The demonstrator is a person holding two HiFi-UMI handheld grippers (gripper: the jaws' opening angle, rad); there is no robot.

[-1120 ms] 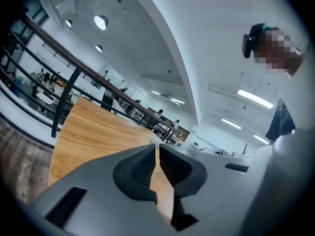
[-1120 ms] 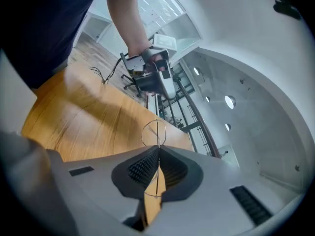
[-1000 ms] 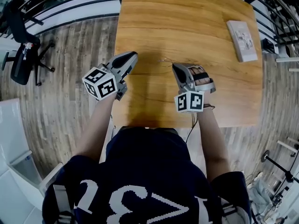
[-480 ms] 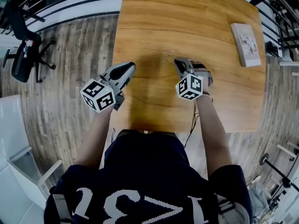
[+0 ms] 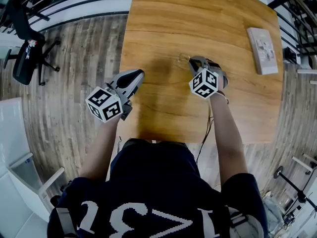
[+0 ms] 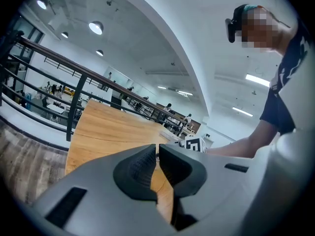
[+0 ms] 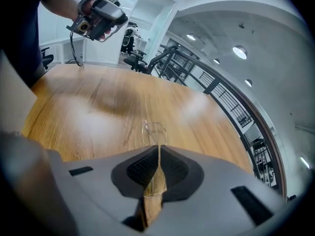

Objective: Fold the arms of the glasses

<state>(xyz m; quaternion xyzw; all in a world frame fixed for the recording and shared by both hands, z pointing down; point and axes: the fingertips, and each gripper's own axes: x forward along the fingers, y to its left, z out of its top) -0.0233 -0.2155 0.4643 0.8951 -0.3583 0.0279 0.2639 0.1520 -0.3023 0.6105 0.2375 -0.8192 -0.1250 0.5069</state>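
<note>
Thin wire-rimmed glasses (image 7: 154, 131) with clear lenses sit in my right gripper (image 7: 159, 149). Its jaws are shut on the frame between the two lenses; one lens sticks out past the tips, the other shows behind the pads. In the head view the glasses (image 5: 183, 57) are a faint wire shape at the tip of the right gripper (image 5: 190, 59), low over the wooden table (image 5: 198, 14). My left gripper (image 5: 140, 73) hovers at the table's left edge, shut and empty. Its pads (image 6: 142, 163) meet with nothing between them.
A flat grey book-like box (image 5: 264, 48) lies near the table's far right edge. An office chair (image 5: 25, 48) stands on the plank floor to the left. Railings run beyond the table's far side.
My right gripper has moved away from the body towards the table's middle and sunk lower, carrying the glasses along. The left gripper has stayed almost in place.
</note>
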